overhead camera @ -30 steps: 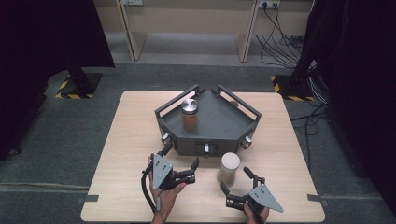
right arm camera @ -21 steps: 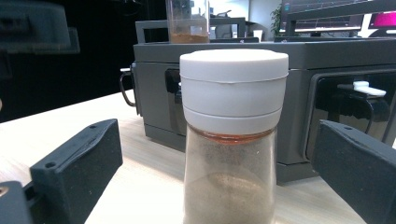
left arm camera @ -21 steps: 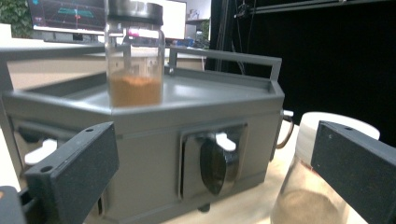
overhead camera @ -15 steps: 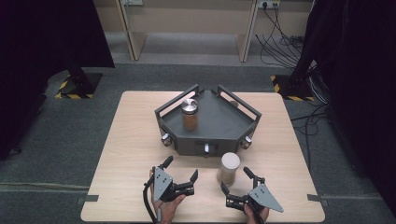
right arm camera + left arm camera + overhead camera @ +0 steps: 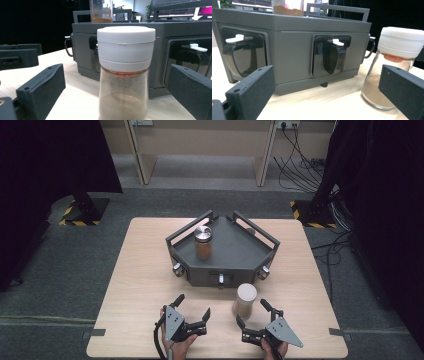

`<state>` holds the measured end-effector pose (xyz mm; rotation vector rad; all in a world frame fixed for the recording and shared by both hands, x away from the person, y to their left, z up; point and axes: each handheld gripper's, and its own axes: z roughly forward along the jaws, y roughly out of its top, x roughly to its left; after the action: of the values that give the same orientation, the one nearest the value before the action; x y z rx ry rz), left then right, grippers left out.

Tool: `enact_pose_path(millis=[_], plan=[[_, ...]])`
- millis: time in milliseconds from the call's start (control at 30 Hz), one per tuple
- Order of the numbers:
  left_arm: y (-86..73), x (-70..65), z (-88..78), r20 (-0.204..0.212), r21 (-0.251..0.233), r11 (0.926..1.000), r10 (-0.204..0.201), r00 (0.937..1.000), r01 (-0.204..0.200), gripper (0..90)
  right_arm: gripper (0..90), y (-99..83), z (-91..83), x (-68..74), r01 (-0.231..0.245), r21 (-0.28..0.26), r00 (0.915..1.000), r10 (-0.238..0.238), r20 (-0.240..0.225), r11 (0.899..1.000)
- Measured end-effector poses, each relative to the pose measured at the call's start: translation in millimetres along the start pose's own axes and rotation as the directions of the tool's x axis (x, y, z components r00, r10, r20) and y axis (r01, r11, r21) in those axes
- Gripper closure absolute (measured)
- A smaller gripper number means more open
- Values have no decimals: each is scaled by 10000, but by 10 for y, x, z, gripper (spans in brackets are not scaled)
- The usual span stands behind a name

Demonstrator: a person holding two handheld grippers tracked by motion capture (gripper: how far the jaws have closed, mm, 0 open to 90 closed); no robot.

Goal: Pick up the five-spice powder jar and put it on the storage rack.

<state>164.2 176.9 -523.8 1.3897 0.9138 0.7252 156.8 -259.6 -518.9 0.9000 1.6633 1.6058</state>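
From the high view, the upright white-capped glass spice jar [image 5: 244, 301] stands on the wooden table [image 5: 135, 285] at eleven o'clock of the right gripper [image 5: 256, 316], the nearer one; both grippers are spread and empty.

The left gripper [image 5: 329, 92] sees it at two o'clock.

In the right gripper view, the jar of brown powder is at twelve, between the jaws.

— What's the jar [image 5: 245, 301] nearest the tongs like?
— Clear glass with a broad white lid, brownish powder filling the lower part, an orange ring showing just under the lid.
— Upright?
— Yes, standing on the counter [image 5: 140, 285], lid on, just in front of the grey rack [image 5: 235, 251].
— And where relative to the tongs?
— It stands ahead of the right tongs [image 5: 254, 314], between their spread jaws in the right gripper view, untouched. The left tongs [image 5: 192, 307] sit further left.
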Motion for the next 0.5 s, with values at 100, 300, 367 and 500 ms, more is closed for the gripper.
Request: enact_pose_path(millis=[100, 300, 367, 500], plan=[[-23, -1, -6, -18, 10, 10000, -28, 10000, 28, 3, 22, 1, -1, 0, 2, 3, 10000, -2, -7, 10000], [-63, 10, -8, 16, 35, 10000, -50, 10000, 50, 3, 22, 1, 0, 1, 8, 13, 10000, -8, -14, 10000], [-66, 11, -11, 21, 55, 10000, -30, 10000, 30, 3, 22, 1, 2, 0, 7, 15, 10000, -7, -18, 10000], [-86, 15, -19, 81, -60, 10000, 15, 10000, -14, 3, 22, 0, 2, -2, -6, 15, 10000, 6, -14, 10000]])
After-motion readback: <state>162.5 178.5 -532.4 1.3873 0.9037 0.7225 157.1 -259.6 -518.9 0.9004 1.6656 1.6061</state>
